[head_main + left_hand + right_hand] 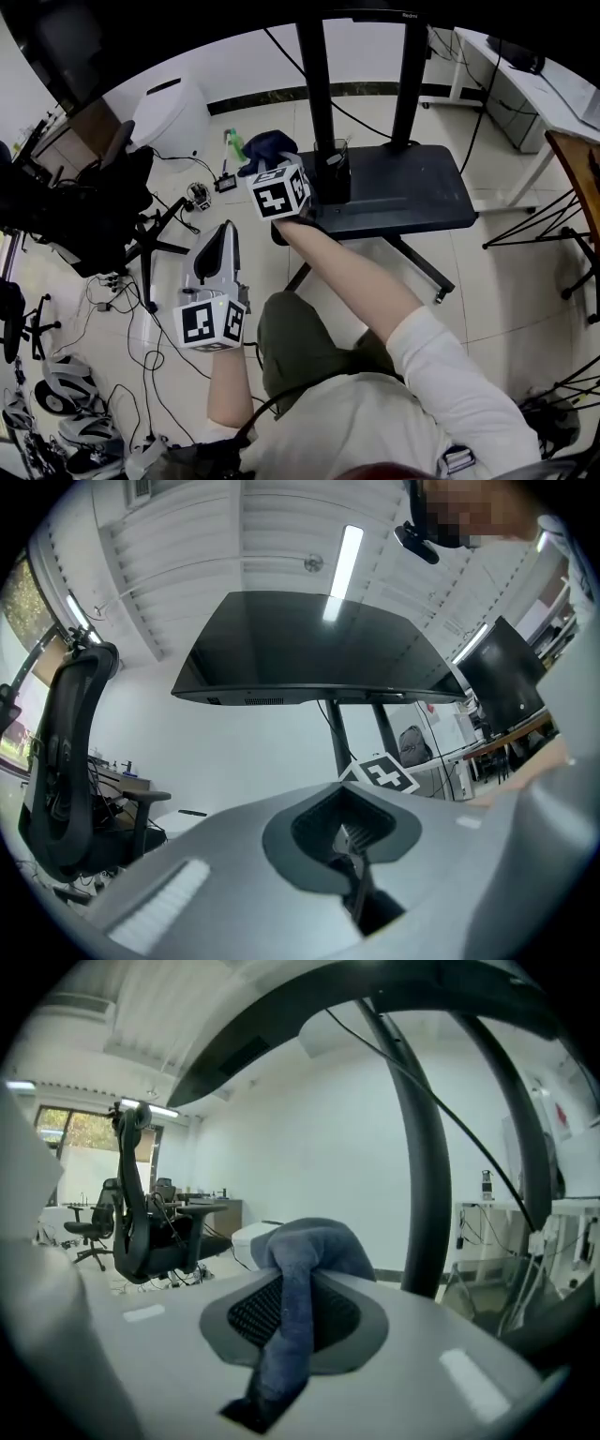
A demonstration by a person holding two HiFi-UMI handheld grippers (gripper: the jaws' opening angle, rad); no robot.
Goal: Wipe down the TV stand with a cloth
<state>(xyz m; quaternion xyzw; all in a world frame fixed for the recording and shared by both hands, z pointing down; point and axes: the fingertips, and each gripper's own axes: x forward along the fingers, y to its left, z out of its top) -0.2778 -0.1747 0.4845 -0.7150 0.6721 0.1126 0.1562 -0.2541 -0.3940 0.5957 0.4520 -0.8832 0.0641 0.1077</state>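
Note:
The TV stand has a black base shelf (412,192) and two black posts (319,84). From below, the left gripper view shows its dark screen (309,649). My right gripper (270,167) hangs at the shelf's left end, shut on a blue cloth (265,145). In the right gripper view the cloth (305,1260) bunches over the jaws and trails down between them. My left gripper (227,230) is held lower and to the left, above the floor and away from the stand. Its jaws (354,844) are shut with nothing between them.
A small dark holder (334,169) stands on the shelf beside the posts. On the floor lie a green spray bottle (232,145), a white bin (173,112) and loose cables (122,300). A black office chair (84,206) is at the left and white desks (525,84) at the right.

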